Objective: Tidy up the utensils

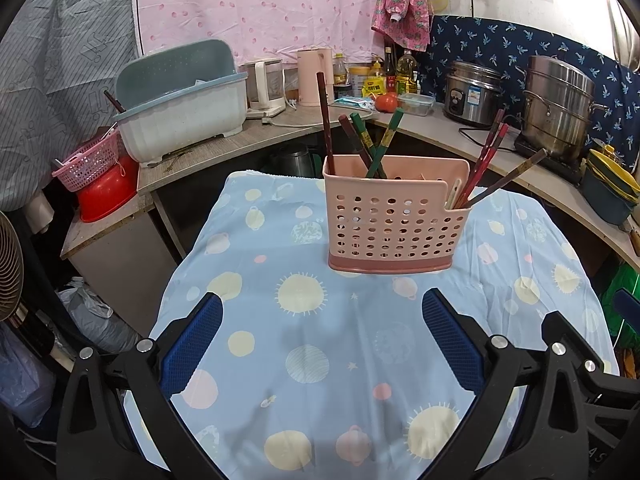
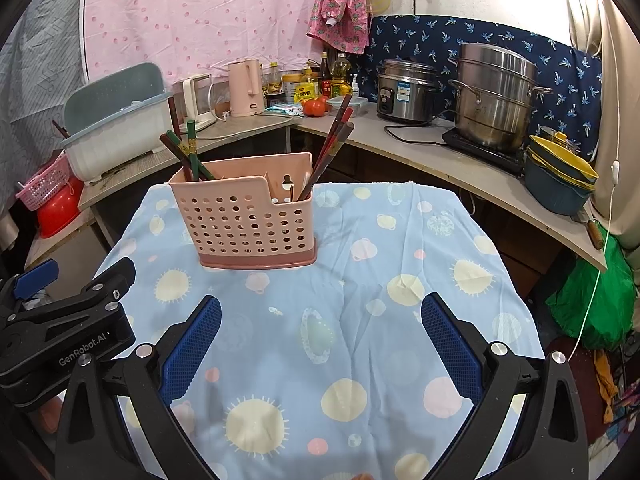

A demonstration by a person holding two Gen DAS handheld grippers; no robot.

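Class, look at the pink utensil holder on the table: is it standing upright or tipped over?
Upright. The pink utensil holder rests flat on its darker base on the tablecloth, with chopsticks sticking up out of its top.

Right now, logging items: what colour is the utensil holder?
Pink utensil holder with a darker pink base, clearest in the right wrist view.

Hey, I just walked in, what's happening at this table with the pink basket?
Nothing is being handled right now. Both handheld grippers, the left gripper and the right gripper, hover open and empty above the blue tablecloth. The pink utensil holder stands upright on the cloth with chopsticks in two compartments: the green and brown chopsticks on one side, the red and dark chopsticks on the other. No loose utensils show on the cloth.
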